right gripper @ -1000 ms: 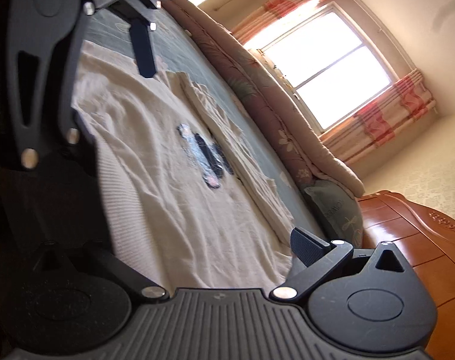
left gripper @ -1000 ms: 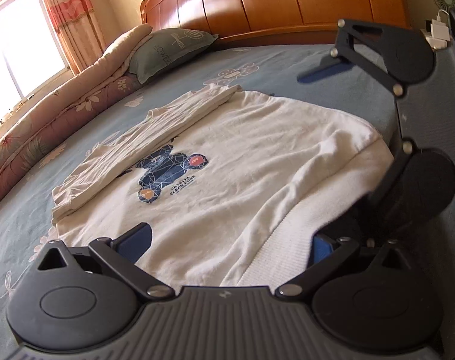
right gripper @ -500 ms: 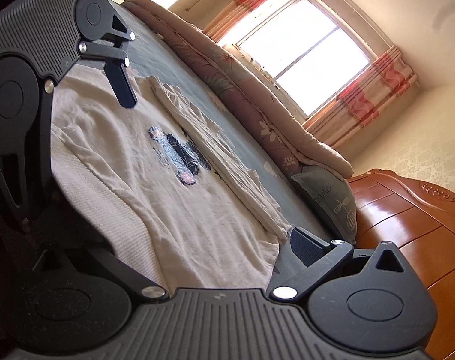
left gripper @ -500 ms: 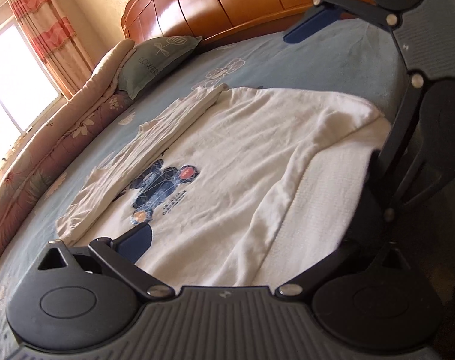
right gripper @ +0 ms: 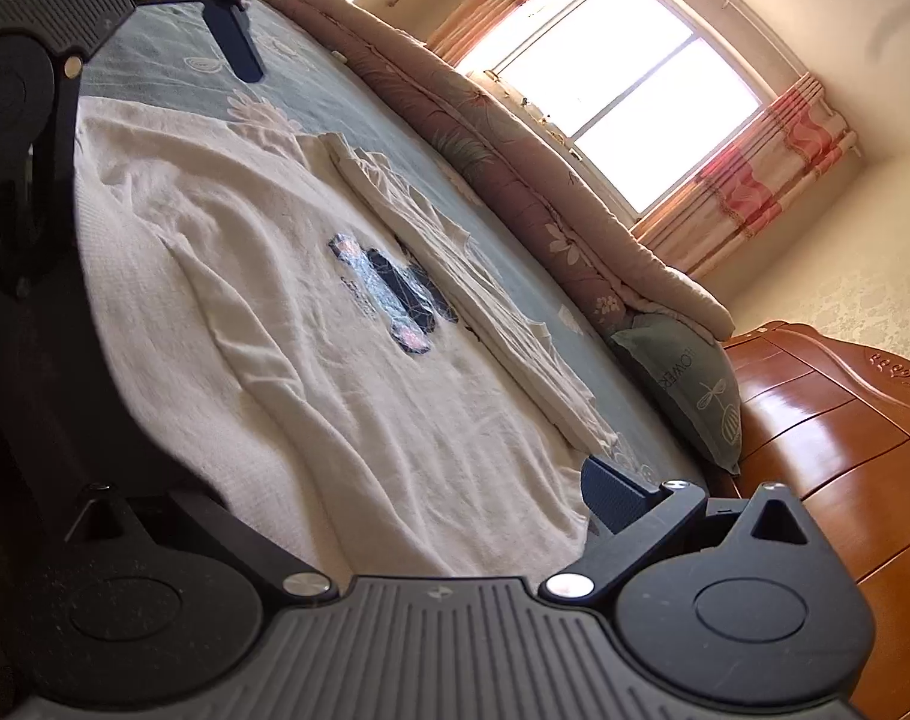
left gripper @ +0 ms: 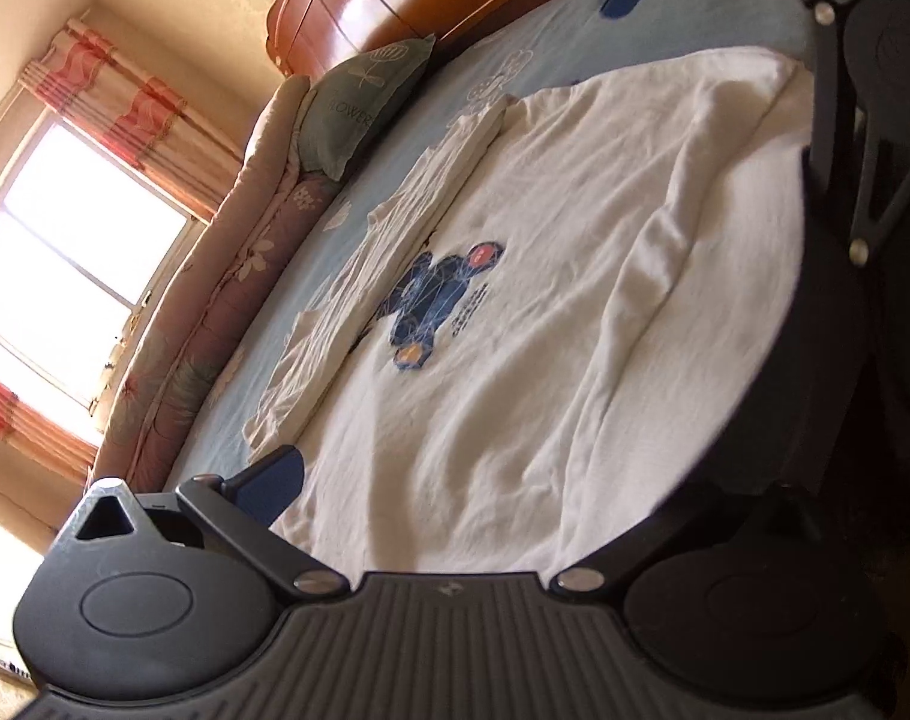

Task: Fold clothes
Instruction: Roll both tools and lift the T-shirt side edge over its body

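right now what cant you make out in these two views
- Shirt near edge: left view, hidden behind the left gripper.
- Left gripper's right finger: left view, lost in shadow.
- Right gripper left finger: right view, dark.
- Print lettering: right view, blurred.

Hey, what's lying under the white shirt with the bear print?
The white shirt lies flat on the blue bedsheet, which shows around its edges. Its far side is folded over onto itself. Whatever is beneath the middle of the shirt is covered.
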